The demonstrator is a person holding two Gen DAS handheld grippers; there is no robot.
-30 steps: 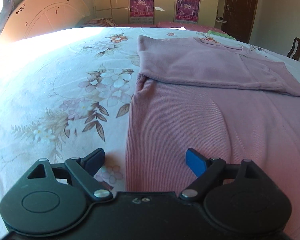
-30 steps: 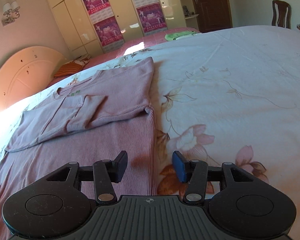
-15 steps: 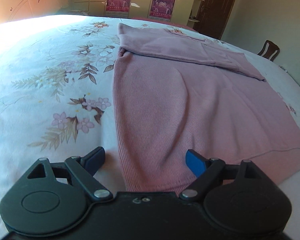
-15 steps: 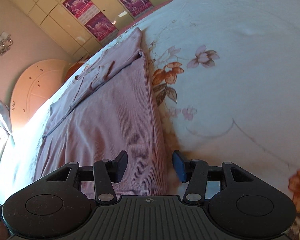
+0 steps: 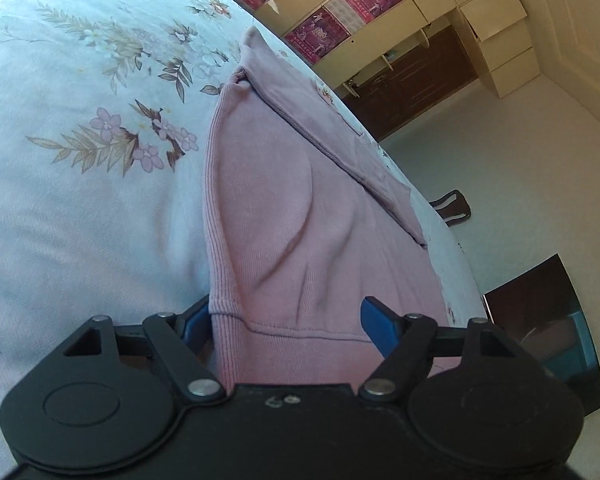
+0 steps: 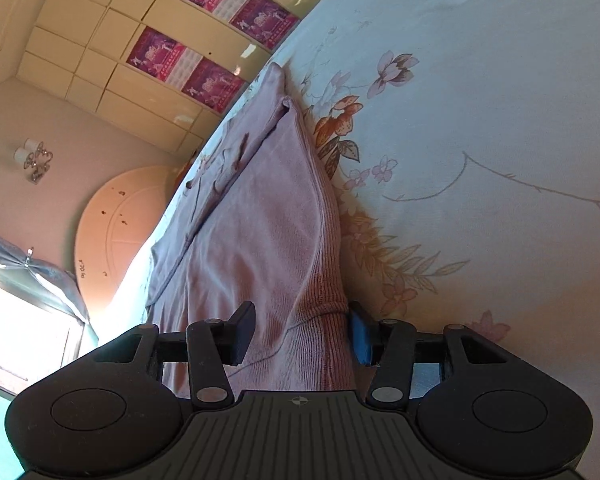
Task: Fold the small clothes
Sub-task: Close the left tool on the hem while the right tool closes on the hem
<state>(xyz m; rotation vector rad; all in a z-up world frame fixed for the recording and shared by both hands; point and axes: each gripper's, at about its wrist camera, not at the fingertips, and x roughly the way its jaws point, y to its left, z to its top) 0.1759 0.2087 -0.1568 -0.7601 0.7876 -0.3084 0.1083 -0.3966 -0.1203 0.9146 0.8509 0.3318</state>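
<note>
Already straddled the two near corners of the sweater, one gripper to each. Left gripper: jaws fairly wide and closing, ribbed hem between them, one pad against the side edge, the other clear of the cloth, no pinch yet. Right gripper: jaws about half open around the other hem corner, not squeezing it as far as could be told. Lay spread on the bed beyond the jaws, rumpled near the hem, sleeves folded across the far end. Looked a soft, light, limp knit: likely to sag and stretch between two holds, unlikely to slide off the pads. Best taken at the hem corners, through both layers, deep enough to keep the band from rolling out.
</note>
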